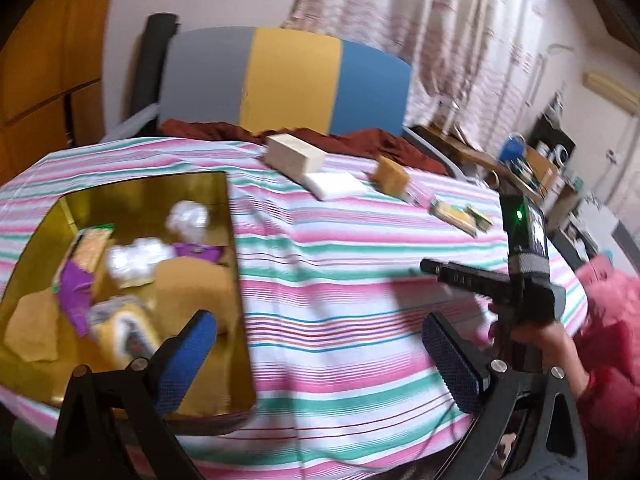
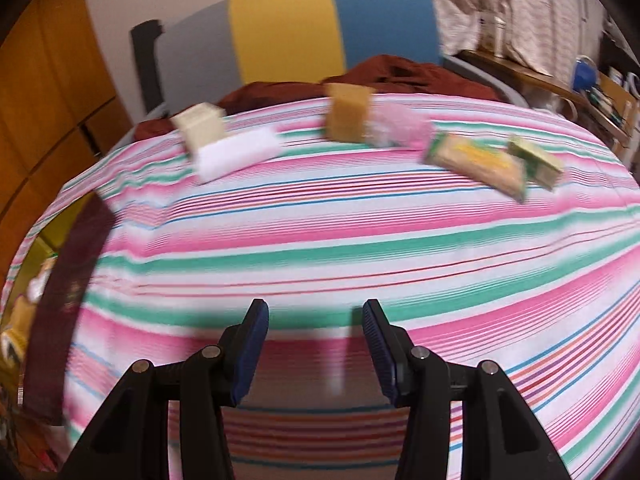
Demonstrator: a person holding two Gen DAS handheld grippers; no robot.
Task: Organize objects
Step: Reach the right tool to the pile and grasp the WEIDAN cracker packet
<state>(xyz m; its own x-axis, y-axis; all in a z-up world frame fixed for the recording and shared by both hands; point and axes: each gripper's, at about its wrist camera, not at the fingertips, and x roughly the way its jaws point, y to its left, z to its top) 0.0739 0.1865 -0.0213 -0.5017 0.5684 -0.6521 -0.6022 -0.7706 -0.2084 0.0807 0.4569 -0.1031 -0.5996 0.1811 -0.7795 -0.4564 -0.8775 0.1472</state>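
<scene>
Both claws hang over the striped cloth (image 2: 320, 240). Left claw (image 1: 320, 356) gapes wide and holds nothing. Right claw (image 2: 316, 344) is partly open, empty too. No writing is clear enough to read. Beside the left claw, the gold box (image 1: 236, 280) holds packets. Near the cloth's far edge lie a white pad (image 2: 236, 154) and small boxes (image 2: 476, 162).

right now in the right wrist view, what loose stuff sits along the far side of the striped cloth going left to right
cream block → white pad → tan block → pink crumpled wrapper → yellow-and-green packet → small green box, all lying on the striped cloth.
</scene>
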